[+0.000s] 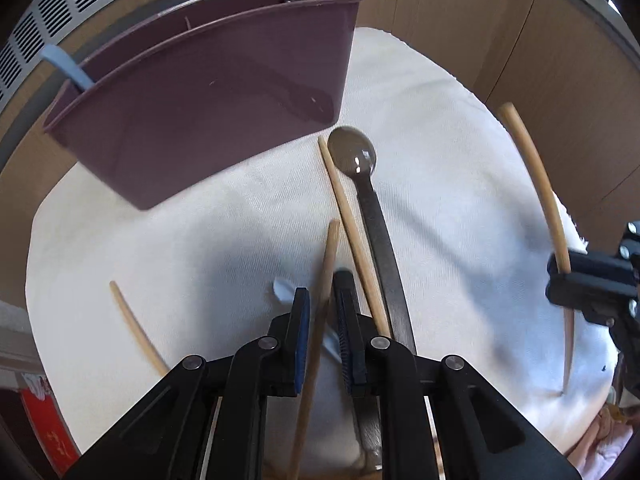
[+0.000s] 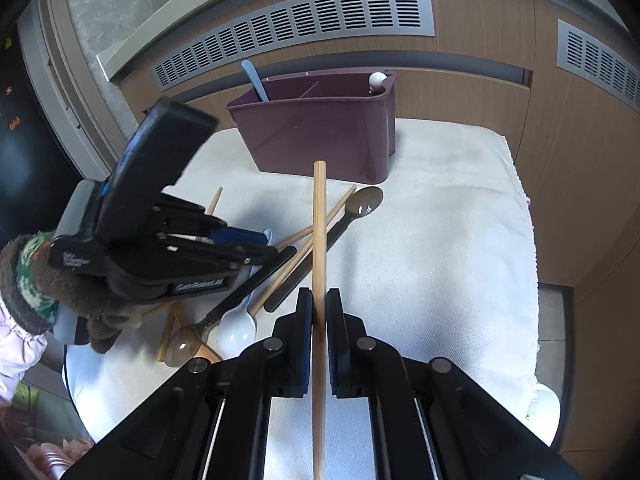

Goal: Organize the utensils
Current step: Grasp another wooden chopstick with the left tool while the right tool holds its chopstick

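A maroon utensil holder (image 1: 208,92) stands at the back of a white cloth (image 1: 440,160); it also shows in the right wrist view (image 2: 320,136), with a blue handle (image 2: 254,80) and a white knob (image 2: 378,79) in it. My left gripper (image 1: 322,300) is shut on a wooden chopstick (image 1: 326,280), low over the cloth. My right gripper (image 2: 319,304) is shut on another wooden chopstick (image 2: 319,220), lifted and pointing at the holder. Loose chopsticks (image 1: 348,216) and a dark spoon (image 1: 354,152) lie between them.
More utensils lie left of the right gripper: a white spoon (image 2: 238,326), a dark translucent spoon (image 2: 182,346), chopsticks (image 2: 214,200). One chopstick (image 1: 136,324) lies at the left. Wooden panels with vent grilles (image 2: 292,28) stand behind. The cloth's right half (image 2: 460,240) is bare.
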`<action>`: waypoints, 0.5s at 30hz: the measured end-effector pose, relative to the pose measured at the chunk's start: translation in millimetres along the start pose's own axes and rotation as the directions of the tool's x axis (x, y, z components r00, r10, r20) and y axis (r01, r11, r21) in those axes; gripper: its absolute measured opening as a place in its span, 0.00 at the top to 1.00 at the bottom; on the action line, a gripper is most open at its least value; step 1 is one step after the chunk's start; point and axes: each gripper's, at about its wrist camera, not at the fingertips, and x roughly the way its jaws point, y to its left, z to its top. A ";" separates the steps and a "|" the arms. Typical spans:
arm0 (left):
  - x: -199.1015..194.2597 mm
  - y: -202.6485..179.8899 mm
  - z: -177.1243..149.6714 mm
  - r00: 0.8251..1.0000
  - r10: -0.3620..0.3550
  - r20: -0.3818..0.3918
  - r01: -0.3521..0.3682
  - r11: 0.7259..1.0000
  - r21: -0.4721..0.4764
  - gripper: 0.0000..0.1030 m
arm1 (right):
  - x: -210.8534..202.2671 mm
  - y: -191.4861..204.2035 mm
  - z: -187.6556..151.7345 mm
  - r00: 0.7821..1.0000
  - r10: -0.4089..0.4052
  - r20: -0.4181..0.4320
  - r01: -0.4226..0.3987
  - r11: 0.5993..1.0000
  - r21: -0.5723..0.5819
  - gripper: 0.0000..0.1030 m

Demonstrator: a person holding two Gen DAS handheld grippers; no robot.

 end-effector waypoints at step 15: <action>0.5 -2.9 -11.8 0.989 0.097 0.114 -0.095 0.995 -0.023 0.95 | 23.8 -9.5 4.9 0.999 0.035 -0.019 -0.034 0.997 0.073 0.94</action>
